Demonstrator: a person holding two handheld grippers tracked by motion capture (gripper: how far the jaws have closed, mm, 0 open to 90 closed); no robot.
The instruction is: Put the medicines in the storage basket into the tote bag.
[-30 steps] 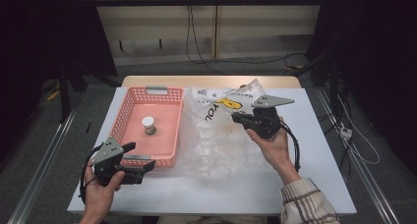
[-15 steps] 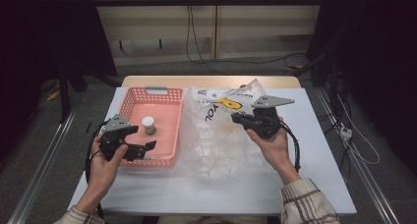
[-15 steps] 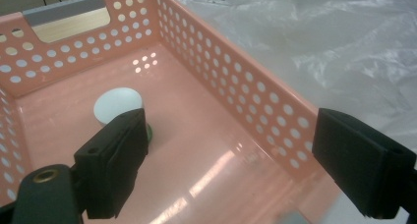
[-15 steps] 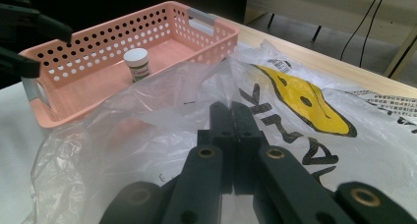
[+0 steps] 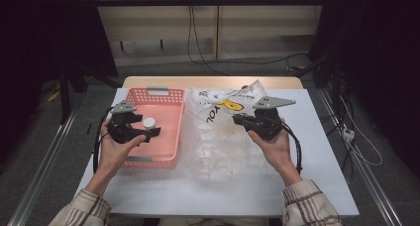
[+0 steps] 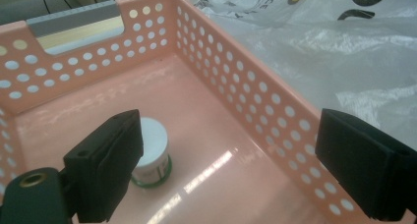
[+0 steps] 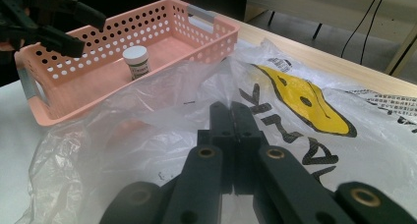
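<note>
The small white-lidded jar (image 6: 151, 153) stands upright on the floor of the pink basket (image 6: 255, 94), just ahead of the released left tongs (image 6: 236, 172). It looks light, rigid and smooth-sided, so grip its round body squarely. The right tongs (image 7: 231, 117) are clenched on the plastic bag (image 7: 314, 135).

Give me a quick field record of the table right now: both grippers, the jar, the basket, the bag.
left gripper: jaws open, over the pink perforated plastic basket, near the jar, not touching it
right gripper: jaws shut, tips pinching a fold of the clear plastic bag with yellow print
small white-lidded jar: upright on the basket floor
basket: on the white table, left of the bag
bag: spread flat, its edge against the basket's side
</note>
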